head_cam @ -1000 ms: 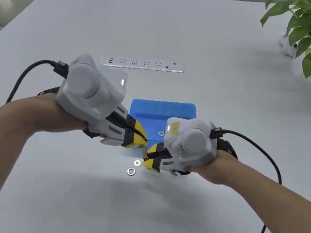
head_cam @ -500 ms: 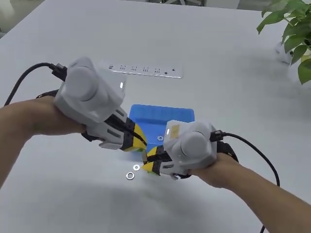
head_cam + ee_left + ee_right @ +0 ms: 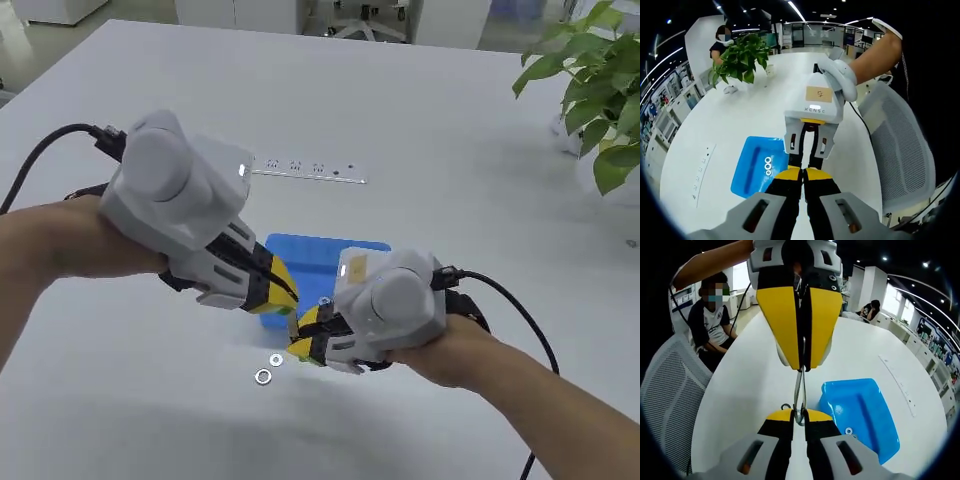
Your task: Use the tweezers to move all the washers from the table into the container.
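Now the two loose washers [image 3: 262,377] lie on the worktop [image 3: 450,140], just left of the right claw [image 3: 303,345] and a little nearer than it. The blue container [image 3: 350,250] sits on the far side, just beyond both claws. The left claw [image 3: 285,293] and the right claw point at each other almost tip to tip. The tweezers [image 3: 800,382] run straight between them, with their long axis on the line from one claw to the other. Both claws are closed down tight: the left one pinches the tweezers part-way along, and the right one has its jaws pressed together on the tweezers' other end. I cannot tell which end is the picking tip. At least one washer [image 3: 848,430] already lies inside the container. The coming move looks to turn on swinging the tweezers down and leftward to the loose washers, and the right claw is the nearer of the two to them.
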Demonstrator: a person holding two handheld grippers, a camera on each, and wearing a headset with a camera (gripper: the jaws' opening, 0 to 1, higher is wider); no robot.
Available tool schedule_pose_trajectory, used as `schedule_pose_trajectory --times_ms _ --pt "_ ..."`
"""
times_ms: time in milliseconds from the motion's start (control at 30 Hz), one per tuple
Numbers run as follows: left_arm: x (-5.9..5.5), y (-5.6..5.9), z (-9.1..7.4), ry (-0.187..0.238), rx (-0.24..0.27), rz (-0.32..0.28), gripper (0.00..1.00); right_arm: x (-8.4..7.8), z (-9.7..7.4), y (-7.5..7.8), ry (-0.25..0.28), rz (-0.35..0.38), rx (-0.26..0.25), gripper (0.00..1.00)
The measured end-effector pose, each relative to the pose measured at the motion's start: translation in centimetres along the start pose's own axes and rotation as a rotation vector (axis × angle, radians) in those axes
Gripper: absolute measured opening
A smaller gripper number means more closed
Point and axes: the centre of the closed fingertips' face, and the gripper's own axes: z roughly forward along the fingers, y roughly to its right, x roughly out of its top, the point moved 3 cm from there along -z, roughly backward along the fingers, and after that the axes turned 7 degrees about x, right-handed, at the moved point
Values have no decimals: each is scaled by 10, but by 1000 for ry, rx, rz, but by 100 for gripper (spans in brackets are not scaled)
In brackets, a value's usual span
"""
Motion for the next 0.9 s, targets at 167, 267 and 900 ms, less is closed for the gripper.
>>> schedule_pose_trajectory --times_ms 167,267,900 --pt "10 0 -7 10 13 19 5 8 -9 3 2 -17 -19 10" --pt "15 -1 -11 12 20 33 5 13 -14 3 1 -30 -30 10" --pt "40 -24 -23 25 58 102 5 32 -38 32 3 -91 -91 9"
